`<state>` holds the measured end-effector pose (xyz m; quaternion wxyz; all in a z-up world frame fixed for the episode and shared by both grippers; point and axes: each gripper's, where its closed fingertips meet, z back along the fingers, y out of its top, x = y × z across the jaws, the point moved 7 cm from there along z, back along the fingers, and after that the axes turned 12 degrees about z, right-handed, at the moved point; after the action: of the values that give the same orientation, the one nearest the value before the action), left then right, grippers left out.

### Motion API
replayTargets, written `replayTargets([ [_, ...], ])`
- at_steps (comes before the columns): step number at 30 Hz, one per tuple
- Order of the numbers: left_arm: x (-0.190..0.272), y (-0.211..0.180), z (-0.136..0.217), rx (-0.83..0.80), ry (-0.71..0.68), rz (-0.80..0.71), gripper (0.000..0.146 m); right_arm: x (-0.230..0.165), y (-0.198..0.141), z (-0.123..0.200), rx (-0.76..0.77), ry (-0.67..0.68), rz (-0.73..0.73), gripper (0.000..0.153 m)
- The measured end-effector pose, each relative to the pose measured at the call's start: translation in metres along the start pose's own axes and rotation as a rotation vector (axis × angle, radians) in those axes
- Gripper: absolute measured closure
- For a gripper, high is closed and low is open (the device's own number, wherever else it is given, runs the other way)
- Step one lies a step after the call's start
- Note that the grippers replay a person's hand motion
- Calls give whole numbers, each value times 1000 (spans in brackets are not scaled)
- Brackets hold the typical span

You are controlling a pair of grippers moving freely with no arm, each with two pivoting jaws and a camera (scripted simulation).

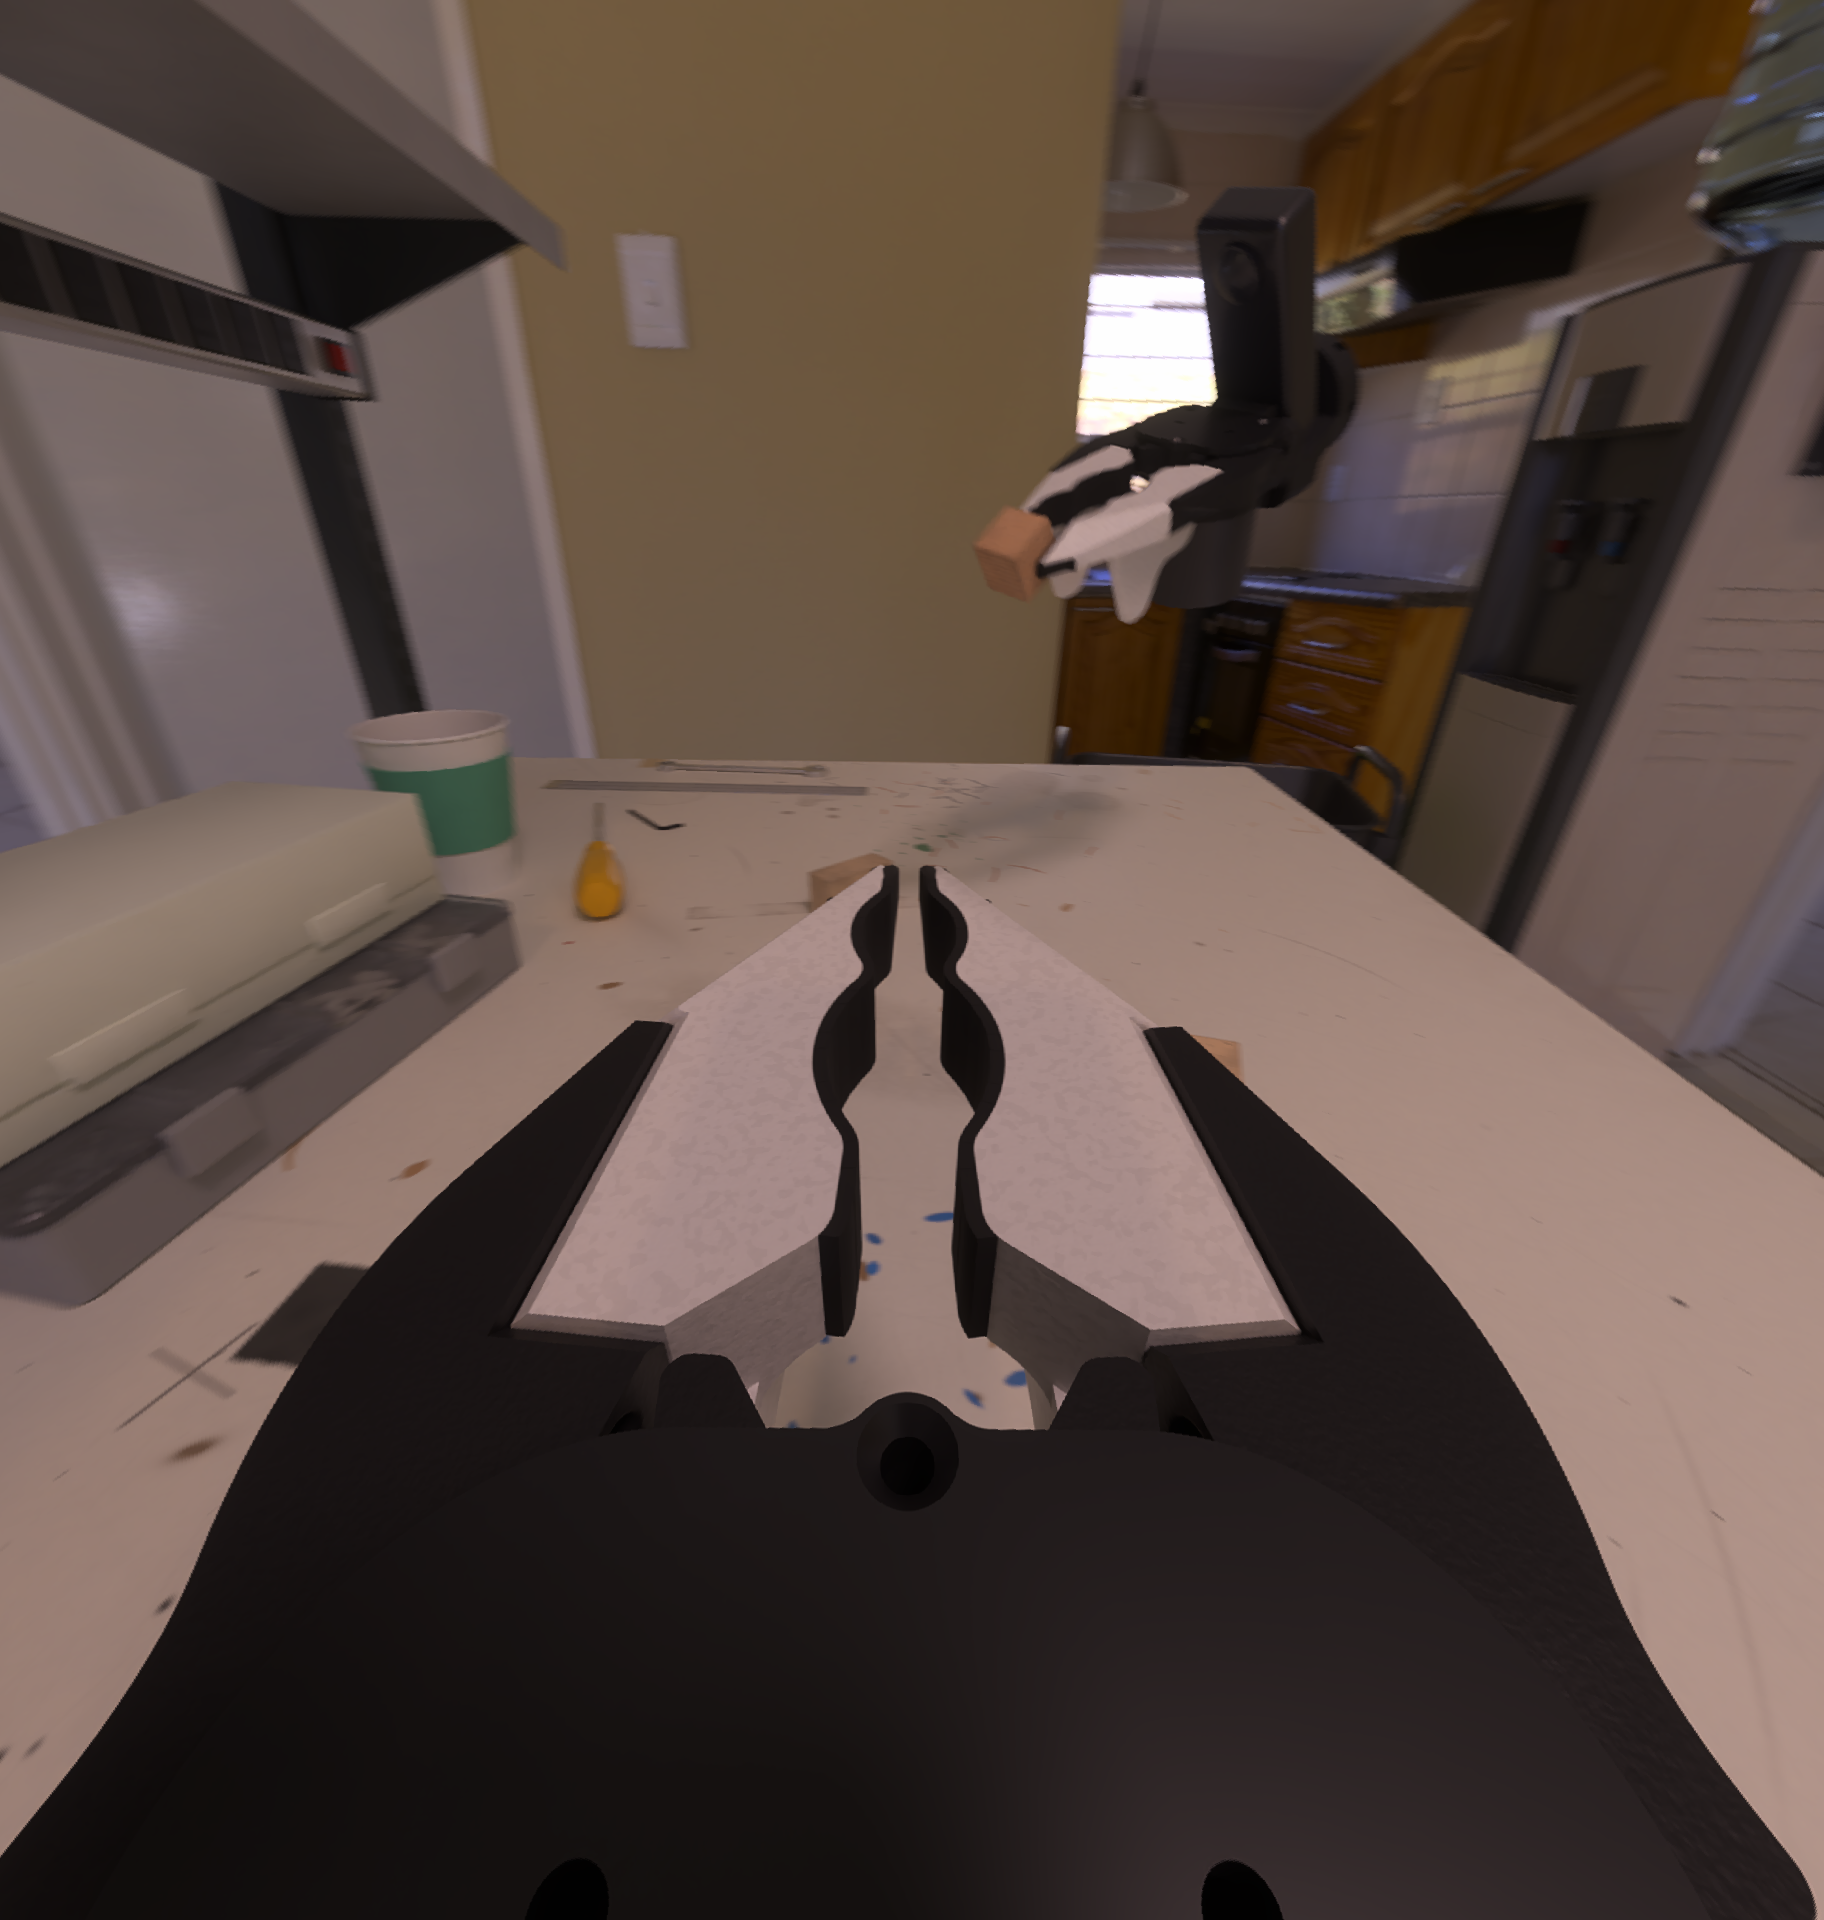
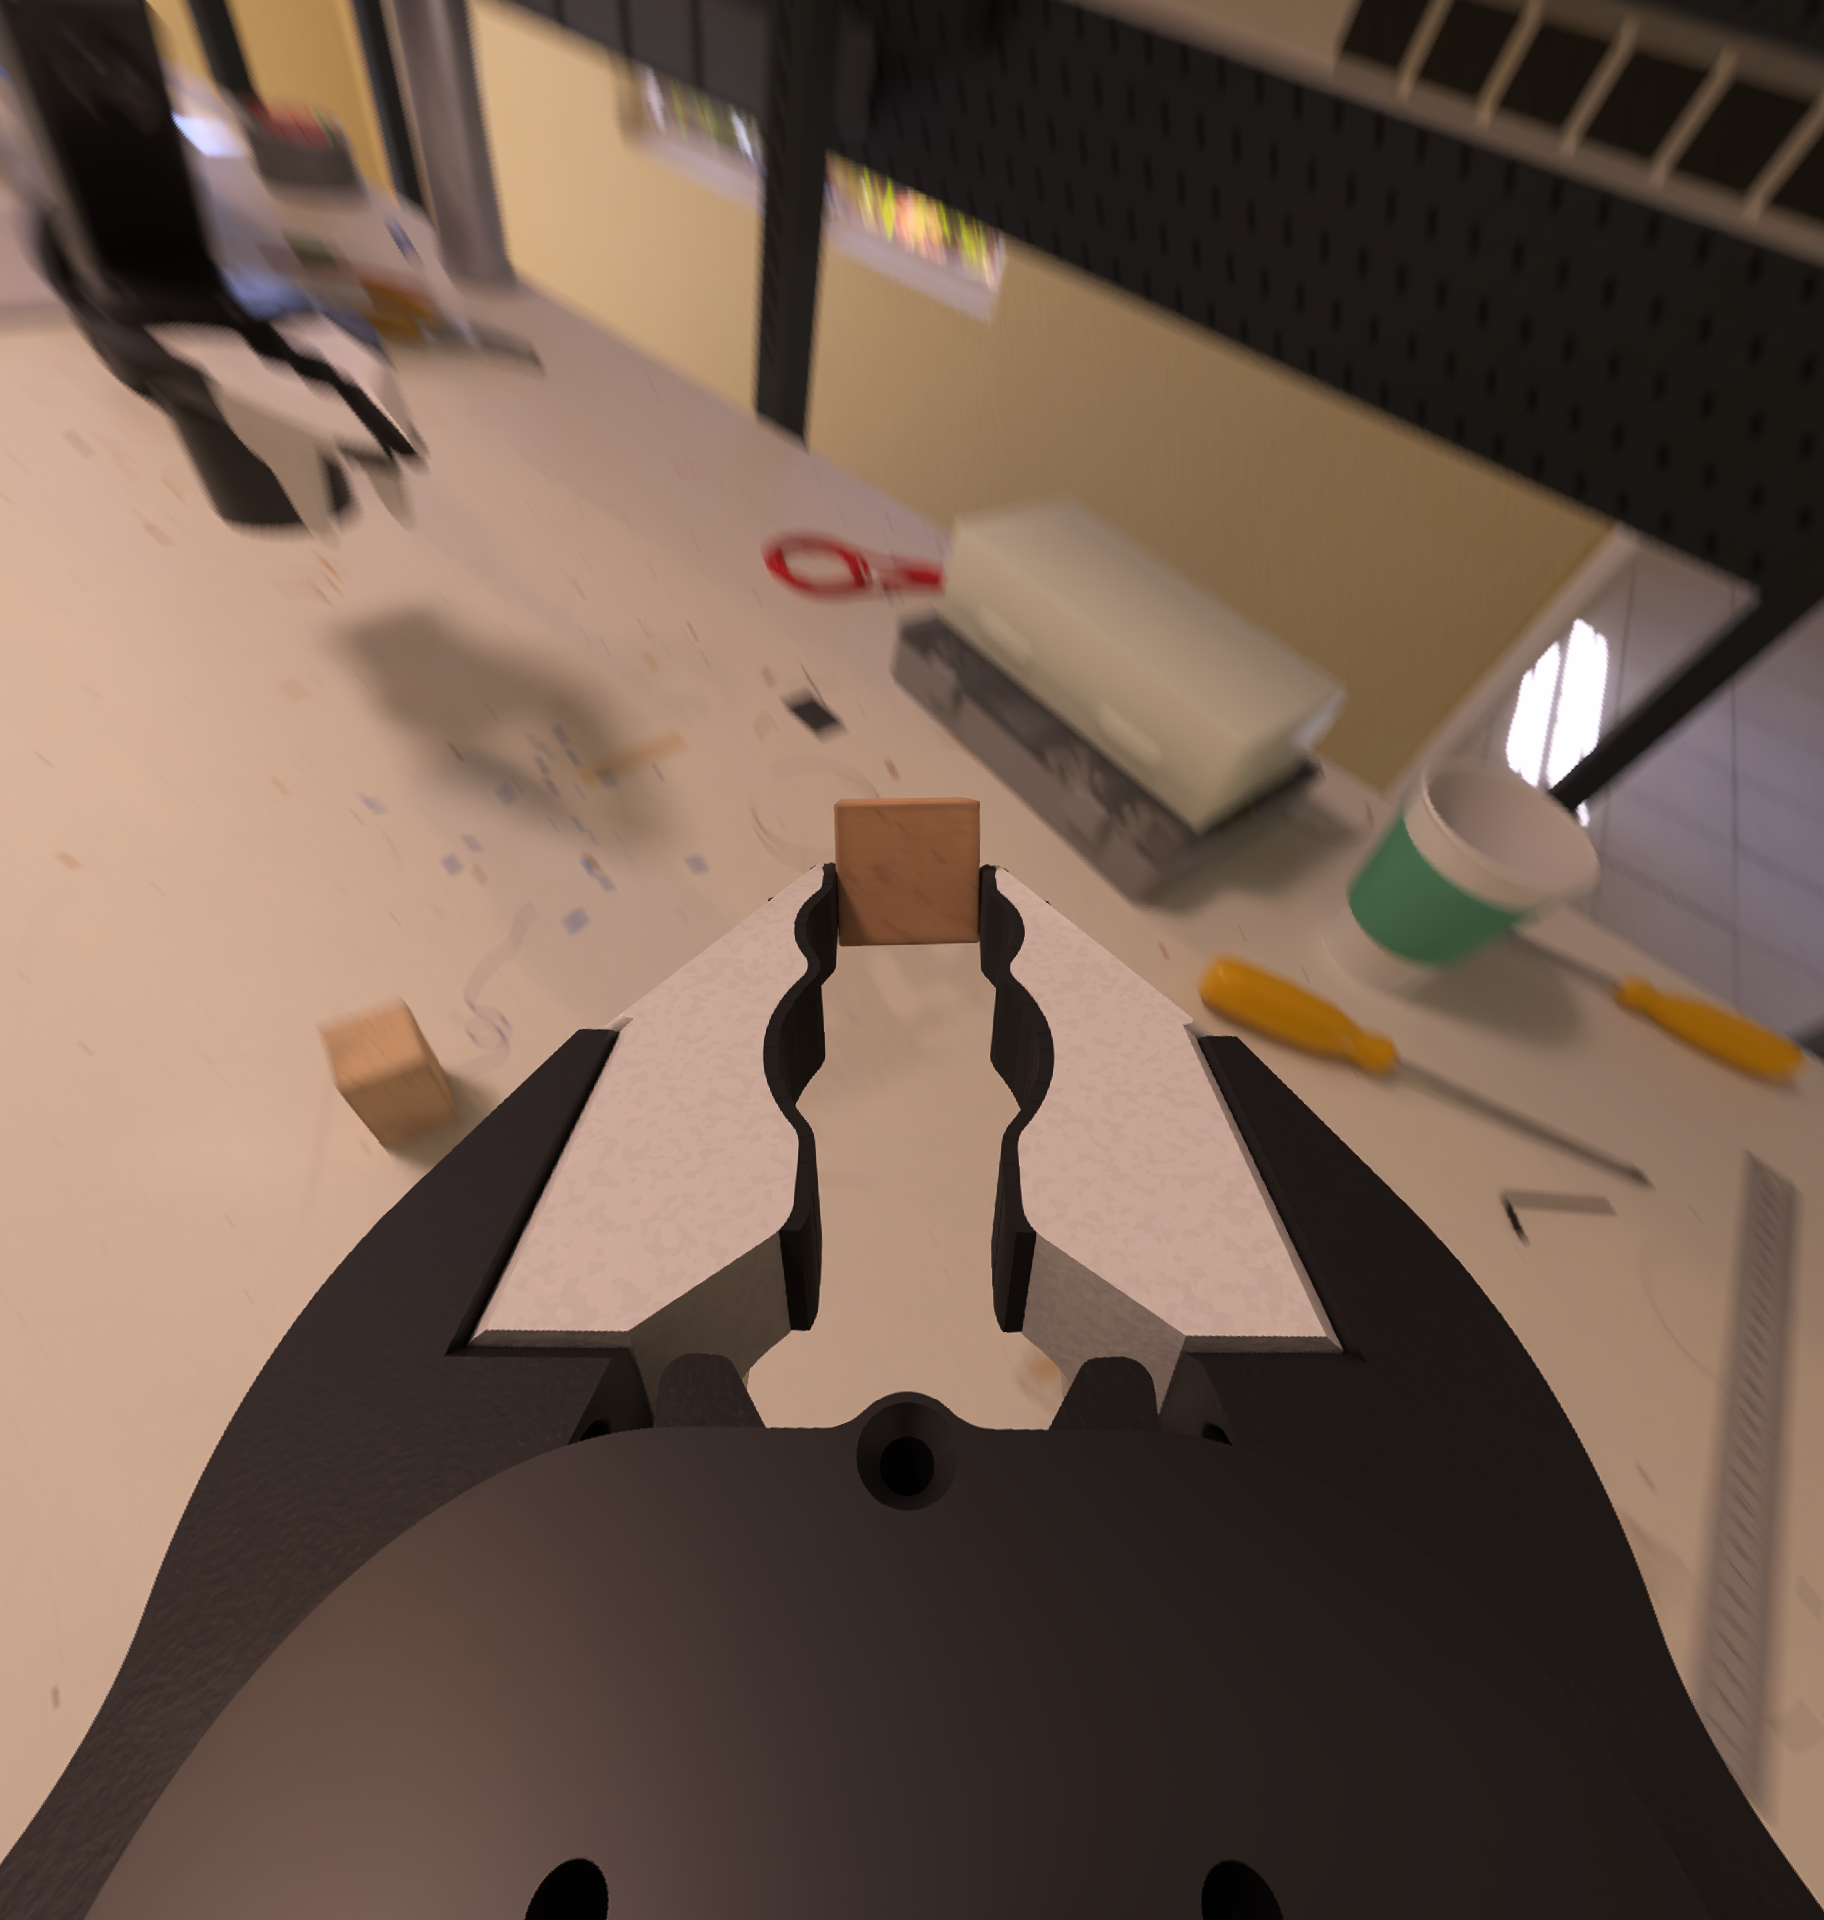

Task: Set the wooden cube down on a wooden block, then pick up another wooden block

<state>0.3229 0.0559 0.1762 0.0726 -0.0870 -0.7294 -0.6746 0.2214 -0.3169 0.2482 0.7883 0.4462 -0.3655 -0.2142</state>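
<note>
Wood, pale brown and smooth: the wooden cube (image 2: 907,871) sits pinched at the very tips of the right gripper (image 2: 907,883), whose jaws are closed on its two sides, and it hangs in the air well above the worktop (image 2: 212,852). Seen from the left wrist view, that cube (image 1: 1014,554) rides high over the far end of the worktop (image 1: 1355,1143). Down below, a lighter wooden block (image 2: 388,1070) rests alone on the surface, off to the left of the right gripper's fingers. The left gripper (image 1: 908,878) hovers low with its jaws drawn narrow, only a thin slit between the tips, and nothing in them. Just past those tips another wooden block (image 1: 848,875) lies partly hidden, and a corner of a third block (image 1: 1222,1055) peeks out beside the right finger. A green-banded paper cup (image 2: 1464,883), two yellow-handled screwdrivers (image 2: 1297,1013) and a cream case (image 2: 1136,655) lie further along.
</note>
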Motion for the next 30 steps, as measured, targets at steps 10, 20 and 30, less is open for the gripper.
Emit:
replayTargets([
  [10,-24,8,15,103,363,-83,146,50,-87,-11,-512,91,-24,126],
  [20,-30,4,16,93,414,-104,146,53,-134,-68,-647,197,-24,126],
  [30,-33,2,17,92,404,-88,146,60,-150,-94,-750,252,-26,126],
])
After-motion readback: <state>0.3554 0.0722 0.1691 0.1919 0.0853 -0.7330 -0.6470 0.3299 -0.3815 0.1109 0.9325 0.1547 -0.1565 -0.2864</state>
